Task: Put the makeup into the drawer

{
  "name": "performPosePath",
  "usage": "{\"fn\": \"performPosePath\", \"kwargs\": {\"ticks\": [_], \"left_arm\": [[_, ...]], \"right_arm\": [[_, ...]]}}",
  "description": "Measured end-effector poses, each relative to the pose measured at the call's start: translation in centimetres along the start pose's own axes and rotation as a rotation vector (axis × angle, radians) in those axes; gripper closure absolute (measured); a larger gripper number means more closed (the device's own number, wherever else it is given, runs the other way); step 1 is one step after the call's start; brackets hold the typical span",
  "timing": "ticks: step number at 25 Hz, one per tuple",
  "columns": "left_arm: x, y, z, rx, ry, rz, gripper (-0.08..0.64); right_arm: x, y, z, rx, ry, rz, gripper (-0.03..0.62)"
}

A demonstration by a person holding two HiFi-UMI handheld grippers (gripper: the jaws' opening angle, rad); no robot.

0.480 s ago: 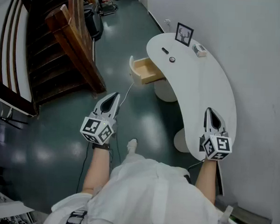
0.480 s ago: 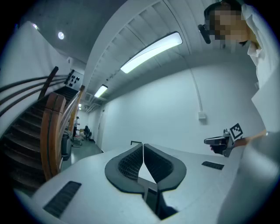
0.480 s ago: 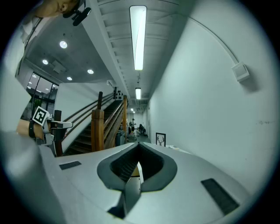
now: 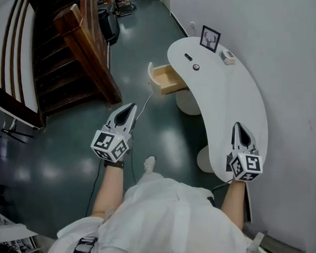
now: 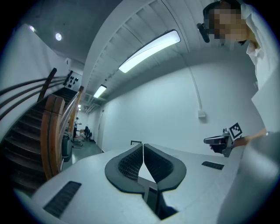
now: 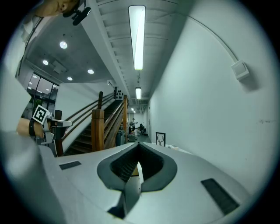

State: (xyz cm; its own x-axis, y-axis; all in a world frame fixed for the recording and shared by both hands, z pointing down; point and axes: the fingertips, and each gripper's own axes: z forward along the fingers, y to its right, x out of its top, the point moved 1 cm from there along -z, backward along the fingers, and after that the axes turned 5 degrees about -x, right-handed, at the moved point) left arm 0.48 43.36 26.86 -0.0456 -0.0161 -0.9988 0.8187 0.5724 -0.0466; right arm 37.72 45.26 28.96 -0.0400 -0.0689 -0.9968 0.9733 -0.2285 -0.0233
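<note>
Both grippers level, nothing held. Your L gripper (image 4: 130,109) hangs over the floor (image 4: 168,137), fingers shut tip to tip, nothing btwn. Your R gripper (image 4: 237,125) is over the near end of the white counter (image 4: 238,98), fingers shut too. The makeup sits at the counter's far end, well apart from both: dark stick (image 4: 188,57) w/ round piece (image 4: 196,67) near it. Drawer (image 4: 165,80) stands open just beside them, on the stair side. Picture frame (image 4: 210,39) stands by the wall (image 4: 288,51).
</note>
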Motion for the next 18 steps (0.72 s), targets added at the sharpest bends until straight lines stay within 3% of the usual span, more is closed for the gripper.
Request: {"fn": "performPosePath", "kwargs": {"ticks": [9, 18], "left_arm": [[-0.08, -0.24, 0.32, 0.007, -0.003, -0.006, 0.54], [-0.45, -0.82, 0.73, 0.007, -0.01, -0.011, 0.54]], "right_arm": [[0.48, 0.22, 0.36, 0.016, 0.042, 0.066, 0.583], [0.0, 0.23, 0.91, 0.009, 0.03, 0.059, 0.583]]}}
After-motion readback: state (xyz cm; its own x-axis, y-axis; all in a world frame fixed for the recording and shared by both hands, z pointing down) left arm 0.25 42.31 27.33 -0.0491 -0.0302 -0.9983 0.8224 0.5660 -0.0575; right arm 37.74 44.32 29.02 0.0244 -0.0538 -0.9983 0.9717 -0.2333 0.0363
